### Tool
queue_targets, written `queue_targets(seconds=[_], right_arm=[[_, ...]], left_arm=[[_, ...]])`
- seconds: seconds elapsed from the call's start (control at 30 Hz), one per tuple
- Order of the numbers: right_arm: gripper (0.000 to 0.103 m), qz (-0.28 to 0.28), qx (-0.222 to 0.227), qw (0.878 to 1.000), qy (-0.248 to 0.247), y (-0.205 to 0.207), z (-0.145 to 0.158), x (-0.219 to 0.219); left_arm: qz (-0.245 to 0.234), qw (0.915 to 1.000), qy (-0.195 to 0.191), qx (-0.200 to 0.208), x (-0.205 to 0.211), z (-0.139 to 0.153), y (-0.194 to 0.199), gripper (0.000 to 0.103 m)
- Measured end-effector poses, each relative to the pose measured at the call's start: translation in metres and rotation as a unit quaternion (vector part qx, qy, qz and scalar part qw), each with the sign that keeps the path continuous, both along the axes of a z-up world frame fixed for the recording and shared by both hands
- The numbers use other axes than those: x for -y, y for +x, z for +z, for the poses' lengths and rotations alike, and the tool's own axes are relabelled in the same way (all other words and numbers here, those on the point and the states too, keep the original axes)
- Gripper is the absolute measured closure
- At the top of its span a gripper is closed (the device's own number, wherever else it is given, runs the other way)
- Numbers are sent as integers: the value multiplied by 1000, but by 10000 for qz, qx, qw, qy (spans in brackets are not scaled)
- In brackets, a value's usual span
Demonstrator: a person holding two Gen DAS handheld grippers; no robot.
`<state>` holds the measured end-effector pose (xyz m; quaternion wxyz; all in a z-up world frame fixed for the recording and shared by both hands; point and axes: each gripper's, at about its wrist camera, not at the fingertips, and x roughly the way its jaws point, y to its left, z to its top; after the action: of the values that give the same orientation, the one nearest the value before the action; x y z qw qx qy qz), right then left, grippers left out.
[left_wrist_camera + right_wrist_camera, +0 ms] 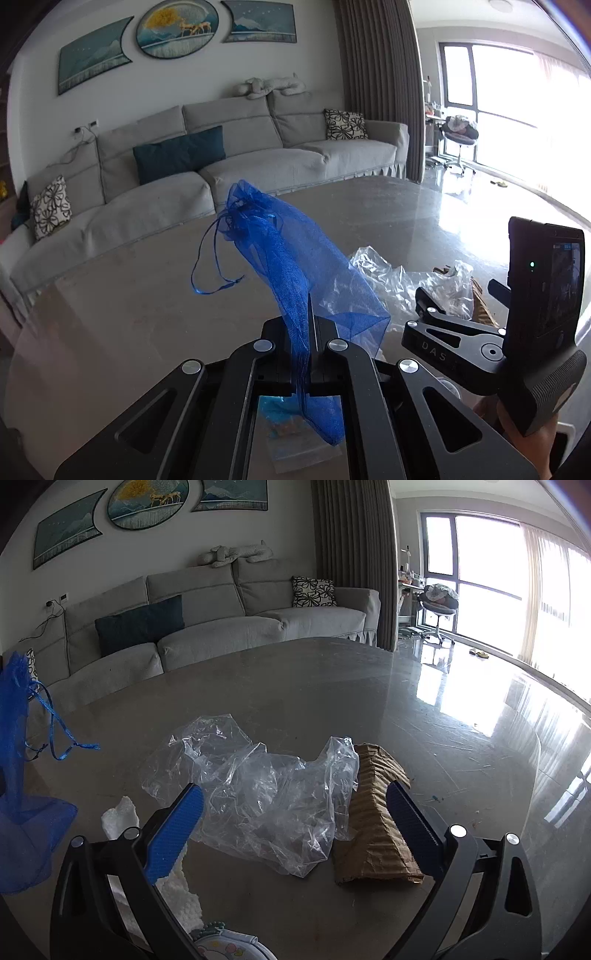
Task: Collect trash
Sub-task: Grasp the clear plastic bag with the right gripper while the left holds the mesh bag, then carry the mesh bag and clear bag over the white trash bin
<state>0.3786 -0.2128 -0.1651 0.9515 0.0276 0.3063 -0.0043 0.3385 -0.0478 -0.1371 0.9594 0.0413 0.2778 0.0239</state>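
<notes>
My left gripper (pixel 309 332) is shut on a blue mesh drawstring pouch (pixel 288 254), which stands up above the table with its ribbon dangling to the left. The same pouch (pixel 14 760) hangs at the left edge of the right wrist view. My right gripper (pixel 295 794) is open above the table, its blue pads (pixel 173 834) either side of a crumpled clear plastic bag (pixel 258 786). A brown corrugated cardboard piece (pixel 373 823) lies right of the bag, partly under the right finger. In the left wrist view the right gripper's body (pixel 480 332) sits at the right, near the plastic bag (pixel 384 284).
White foam pieces (pixel 122 816) lie under the right gripper's left finger, with a colourful printed item (pixel 225 945) at the bottom edge. A small packet (pixel 291 435) lies below the left gripper. The glossy stone table (pixel 369 686) stretches ahead; a grey sofa (pixel 221 162) stands behind it.
</notes>
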Motion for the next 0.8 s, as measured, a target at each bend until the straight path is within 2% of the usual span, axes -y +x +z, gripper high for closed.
queue_targets(seconds=[0.17,0.27,0.3,0.37,0.43,0.47,0.57,0.63,0.8], right_arm=[[5,31,-399,9991,156,10,-8,3],[7,41,-482,9987,173,10,-10,2],[29,72,-506,9986,159,11,-10,1],[64,81,-626,9980,38,15,-14,-3],[81,216,-766,9968,54,16,-20,-6],[85,215,-694,9973,47,13,-18,-7],[90,318,-608,9976,-69,6,-15,-14],[91,319,-388,9987,-122,-1,-5,-16],[91,340,428,9985,-66,-35,50,-10]], left_arm=[[69,9999,-85,-13,-8,2,0,100],[36,10000,-88,-16,-6,0,0,100],[21,10000,-70,-7,-4,0,-1,100],[-5,10000,-20,13,-2,-1,-2,99],[-34,10000,-14,-3,-1,-2,-2,99],[-32,10000,-8,-7,-1,-2,-2,99],[-11,10000,-1,-16,-2,-2,-1,99],[26,10000,-21,5,-3,-1,-2,99],[30,10000,-86,41,-5,3,-5,99]])
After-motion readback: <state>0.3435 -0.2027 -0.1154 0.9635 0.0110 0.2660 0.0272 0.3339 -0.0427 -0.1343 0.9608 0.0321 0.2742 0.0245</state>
